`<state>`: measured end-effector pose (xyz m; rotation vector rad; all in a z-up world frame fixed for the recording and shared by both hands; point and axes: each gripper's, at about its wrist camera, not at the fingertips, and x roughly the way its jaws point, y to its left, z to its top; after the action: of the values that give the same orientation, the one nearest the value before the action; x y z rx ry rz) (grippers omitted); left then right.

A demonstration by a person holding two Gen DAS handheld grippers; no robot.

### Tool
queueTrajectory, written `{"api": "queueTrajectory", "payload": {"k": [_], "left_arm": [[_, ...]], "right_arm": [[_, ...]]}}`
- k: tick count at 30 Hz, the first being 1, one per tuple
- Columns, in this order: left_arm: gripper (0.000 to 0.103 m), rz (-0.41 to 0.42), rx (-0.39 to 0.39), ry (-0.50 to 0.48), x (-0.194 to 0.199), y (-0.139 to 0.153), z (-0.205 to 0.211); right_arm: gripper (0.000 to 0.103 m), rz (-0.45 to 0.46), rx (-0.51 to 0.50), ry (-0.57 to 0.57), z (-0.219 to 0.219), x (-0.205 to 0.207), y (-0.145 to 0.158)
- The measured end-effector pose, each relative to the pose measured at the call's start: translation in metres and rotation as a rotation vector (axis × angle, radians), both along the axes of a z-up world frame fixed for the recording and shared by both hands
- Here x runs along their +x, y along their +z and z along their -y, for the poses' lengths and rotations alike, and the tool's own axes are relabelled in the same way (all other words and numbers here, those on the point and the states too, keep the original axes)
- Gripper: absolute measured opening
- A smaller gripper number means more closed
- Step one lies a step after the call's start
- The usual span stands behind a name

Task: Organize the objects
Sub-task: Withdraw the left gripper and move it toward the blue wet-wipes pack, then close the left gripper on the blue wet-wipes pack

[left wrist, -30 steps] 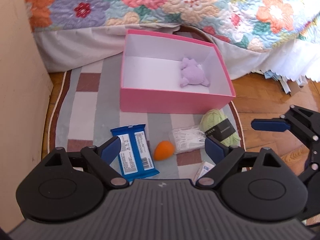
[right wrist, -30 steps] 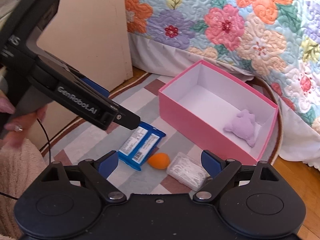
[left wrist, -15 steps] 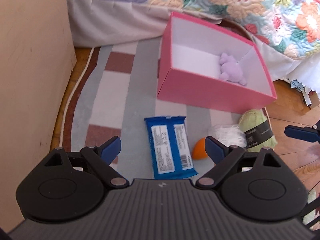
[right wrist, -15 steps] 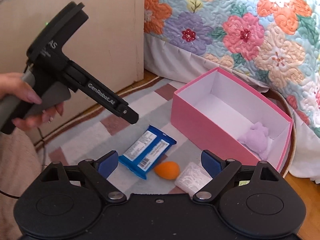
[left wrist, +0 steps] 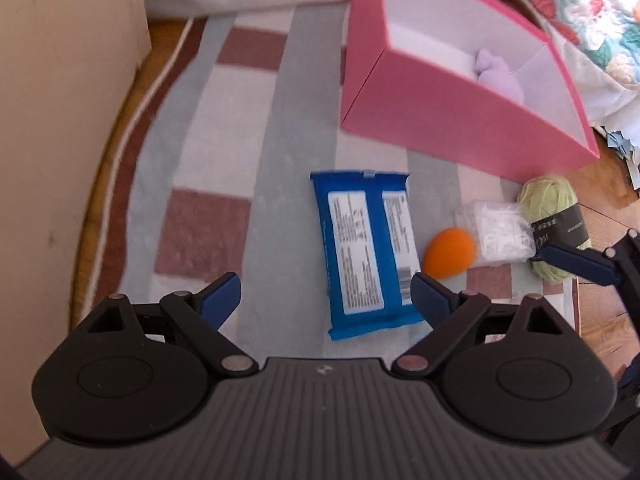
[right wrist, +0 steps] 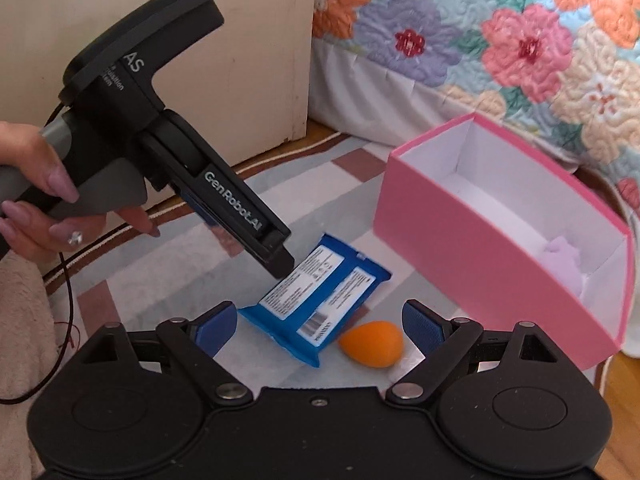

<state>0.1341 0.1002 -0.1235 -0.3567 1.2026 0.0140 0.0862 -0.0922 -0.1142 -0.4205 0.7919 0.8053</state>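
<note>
On the left gripper [right wrist: 276,264], which you hold at the left of the right-wrist view, white lettering along the finger housing reads "GenRobot.AI"; its upper body bears "AS" above smaller illegible print. The blue packet [right wrist: 316,300] carries white labels and a barcode, too small to read.

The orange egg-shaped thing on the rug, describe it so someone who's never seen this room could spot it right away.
Find the pink box on the striped rug beside the bed. In front of it lies a row of loose items; the orange egg-shaped sponge sits between the blue packet and a clear bag of white bits. It is the only orange, smooth, rounded one.
</note>
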Motion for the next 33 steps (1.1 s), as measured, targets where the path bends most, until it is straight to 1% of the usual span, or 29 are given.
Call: {"api": "queueTrajectory", "payload": {"k": [3,6,10,12,14,19,20,22,24,26,28,30,31,33], "left_arm": [[0.092,-0.015,-0.028,-0.003,0.001,-0.008,0.0],[0.092,-0.011,-0.062,0.003,0.002,-0.013,-0.002],[0.092,-0.034,-0.128,0.036,0.006,-0.023,-0.01],[0.092,-0.033,-0.141,0.042,0.007,-0.025,-0.011],[0.092,-0.03,-0.144,0.038,0.01,-0.026,-0.011],[0.092,-0.006,-0.136,0.025,0.017,-0.025,-0.006],[0.092,-0.016,-0.118,0.031,0.018,-0.026,-0.006],[0.092,-0.06,-0.059,0.045,0.018,-0.032,-0.004],[0.09,-0.083,-0.042,0.041,0.019,-0.038,-0.004],[0.089,-0.079,-0.048,0.048,0.02,-0.039,-0.004],[0.089,-0.057,-0.059,0.041,0.02,-0.038,-0.002],[0.086,-0.034,-0.071,0.036,0.021,-0.038,0.0],[0.083,-0.027,-0.076,0.041,0.022,-0.039,0.002],[0.081,-0.023,-0.093,0.044,0.025,-0.044,0.007]], "right_arm": [[0.092,-0.019,0.0,0.006,-0.005,0.0,-0.009],[0.092,-0.028,-0.01,0.014,-0.011,0.001,-0.019],[0.092,-0.105,-0.024,-0.021,-0.019,0.009,-0.032],[0.092,-0.157,-0.003,-0.046,-0.015,0.01,-0.036],[0.092,-0.191,0.017,-0.056,-0.011,0.011,-0.04],[0.092,-0.202,0.028,-0.111,-0.01,0.016,-0.047],[0.091,-0.21,0.027,-0.123,-0.008,0.016,-0.047],[0.09,-0.204,0.041,-0.137,-0.001,0.014,-0.046],[0.088,-0.216,0.045,-0.152,0.006,0.015,-0.047],[0.084,-0.24,0.054,-0.165,0.008,0.019,-0.05],[0.083,-0.253,0.073,-0.172,0.01,0.018,-0.051],[0.083,-0.262,0.096,-0.165,0.009,0.018,-0.053],[0.082,-0.261,0.099,-0.16,0.008,0.018,-0.054],[0.081,-0.243,0.103,-0.155,0.002,0.02,-0.056]]}}
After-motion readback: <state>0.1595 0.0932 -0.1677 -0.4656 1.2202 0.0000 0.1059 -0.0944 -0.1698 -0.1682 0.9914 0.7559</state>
